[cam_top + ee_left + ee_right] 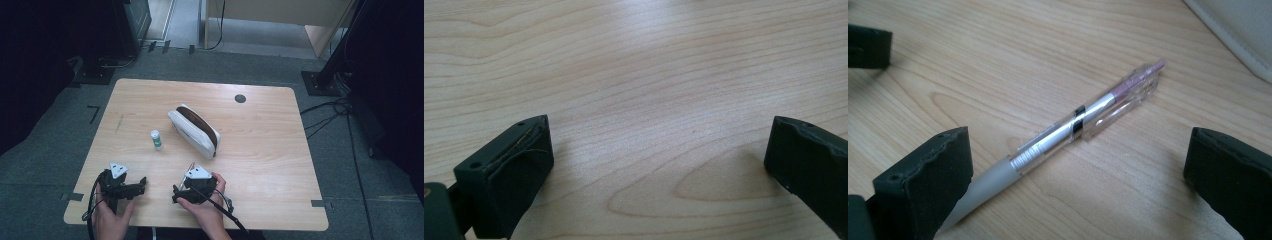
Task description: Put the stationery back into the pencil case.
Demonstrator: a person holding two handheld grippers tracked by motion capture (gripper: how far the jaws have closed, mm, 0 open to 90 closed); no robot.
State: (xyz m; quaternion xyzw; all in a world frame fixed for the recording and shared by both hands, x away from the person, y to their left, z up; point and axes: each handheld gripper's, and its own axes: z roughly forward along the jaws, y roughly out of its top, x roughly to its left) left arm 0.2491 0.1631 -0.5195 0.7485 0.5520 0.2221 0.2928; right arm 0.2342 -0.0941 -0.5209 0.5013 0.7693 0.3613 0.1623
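Pen, clear-barrelled with a grey grip, lies flat on the wooden table between the wide-apart jaws of the right gripper, touching neither pad, on the near side of the white pencil case. Left gripper rests to the pen's left, its jaws also spread apart over bare wood.

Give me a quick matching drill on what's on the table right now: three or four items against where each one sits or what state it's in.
Things:
1. pen
2. pencil case
3. small white tube
4. left gripper

Places or states:
A. open over bare wood
B. lying flat between the right gripper's open jaws
C. mid-table, zip open
D. standing just left of the case

Pairs: 1-B, 2-C, 3-D, 4-A
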